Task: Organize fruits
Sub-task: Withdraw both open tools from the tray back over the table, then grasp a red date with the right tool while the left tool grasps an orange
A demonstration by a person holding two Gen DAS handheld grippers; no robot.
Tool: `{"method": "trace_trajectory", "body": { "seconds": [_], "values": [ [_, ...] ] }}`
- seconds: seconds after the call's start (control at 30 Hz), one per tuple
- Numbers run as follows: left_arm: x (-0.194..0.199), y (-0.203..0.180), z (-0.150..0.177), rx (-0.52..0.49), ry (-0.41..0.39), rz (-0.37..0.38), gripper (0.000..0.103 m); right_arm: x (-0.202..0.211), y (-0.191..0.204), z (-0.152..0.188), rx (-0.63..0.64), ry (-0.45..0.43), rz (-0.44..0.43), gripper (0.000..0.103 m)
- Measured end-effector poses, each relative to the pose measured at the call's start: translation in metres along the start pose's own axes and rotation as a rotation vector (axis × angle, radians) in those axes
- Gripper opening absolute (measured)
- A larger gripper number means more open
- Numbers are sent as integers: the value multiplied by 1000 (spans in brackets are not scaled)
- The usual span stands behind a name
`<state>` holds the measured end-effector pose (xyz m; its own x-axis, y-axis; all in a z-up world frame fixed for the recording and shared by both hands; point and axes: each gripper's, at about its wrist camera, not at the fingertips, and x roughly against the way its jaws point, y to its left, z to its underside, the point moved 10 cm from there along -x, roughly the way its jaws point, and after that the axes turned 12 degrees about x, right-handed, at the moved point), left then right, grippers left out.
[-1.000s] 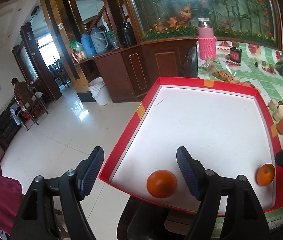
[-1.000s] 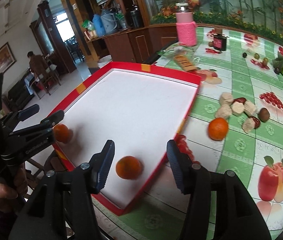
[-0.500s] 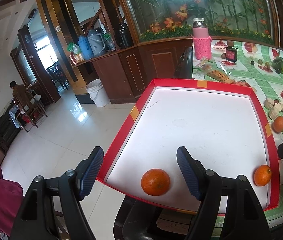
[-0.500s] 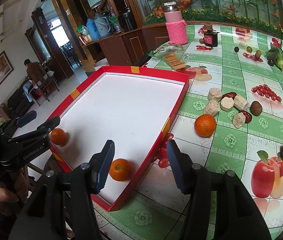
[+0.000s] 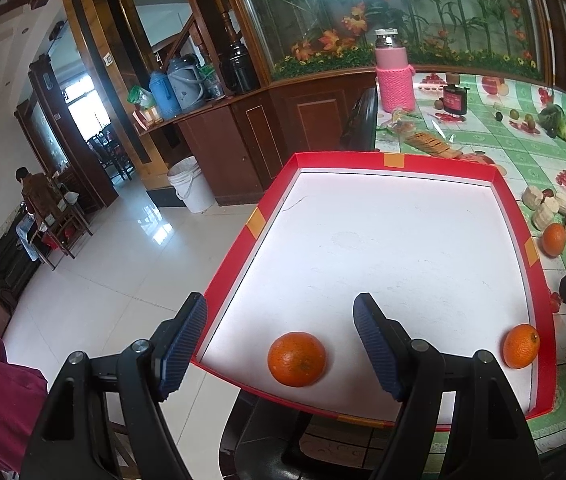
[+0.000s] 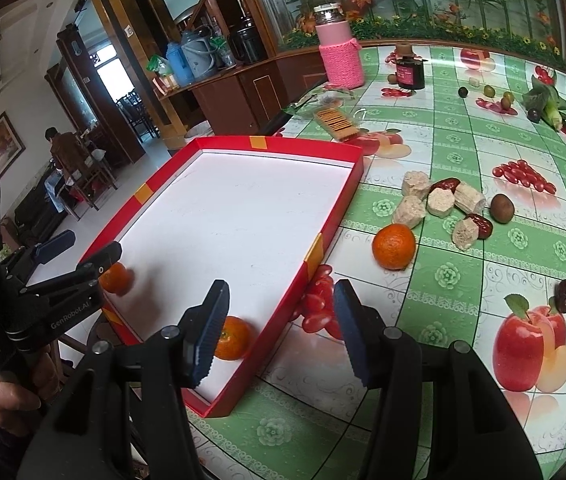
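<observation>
A red-rimmed tray (image 5: pixel 395 159) with a white floor lies at the table's left edge. Two oranges rest in its near end: one (image 5: pixel 297 358) between my left gripper's open fingers, another (image 5: pixel 521 345) in the near right corner. My left gripper (image 5: pixel 281 344) is open and holds nothing. In the right wrist view my right gripper (image 6: pixel 279 328) stands open over the tray's (image 6: pixel 315 258) right rim, with one tray orange (image 6: pixel 233 338) partly behind its left finger. A third orange (image 6: pixel 394 246) sits on the tablecloth right of the tray.
Pale chunks (image 6: pixel 441 202), red dates (image 6: pixel 479 224) and a brown fruit (image 6: pixel 502 209) lie beyond the loose orange. A pink-sleeved jar (image 6: pixel 341 54), a dark bottle (image 6: pixel 410 68) and a cracker packet (image 6: pixel 337 122) stand farther back. Left of the tray the table ends above tiled floor (image 5: pixel 103 272).
Both grippers have drawn back and the right one has shifted right, from over the tray orange to over the tray's right rim. The oranges have not moved.
</observation>
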<state>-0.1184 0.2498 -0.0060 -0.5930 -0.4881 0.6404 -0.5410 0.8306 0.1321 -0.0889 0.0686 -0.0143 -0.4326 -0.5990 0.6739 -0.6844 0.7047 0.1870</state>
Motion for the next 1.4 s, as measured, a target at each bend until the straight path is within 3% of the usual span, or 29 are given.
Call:
{"method": "trace_trajectory", "body": {
  "seconds": [0.53,0.83,0.97,1.17,1.4],
  "values": [
    [14,-37,-4,-64,-12,25,76,33,-58,16,-81,-37,69,56],
    [32,-111,-11,-172,-16,160,76,69,-144,54,-213,-31,198,56],
    [41,-155,-9,-238,-1,256,76,78,-172,66,-239,-20,242,56],
    [34,-196,6,-309,58,311,76,71,-184,69,-222,35,270,56],
    [21,-211,9,-322,127,342,75,50,-193,57,-187,112,343,52]
  ]
}}
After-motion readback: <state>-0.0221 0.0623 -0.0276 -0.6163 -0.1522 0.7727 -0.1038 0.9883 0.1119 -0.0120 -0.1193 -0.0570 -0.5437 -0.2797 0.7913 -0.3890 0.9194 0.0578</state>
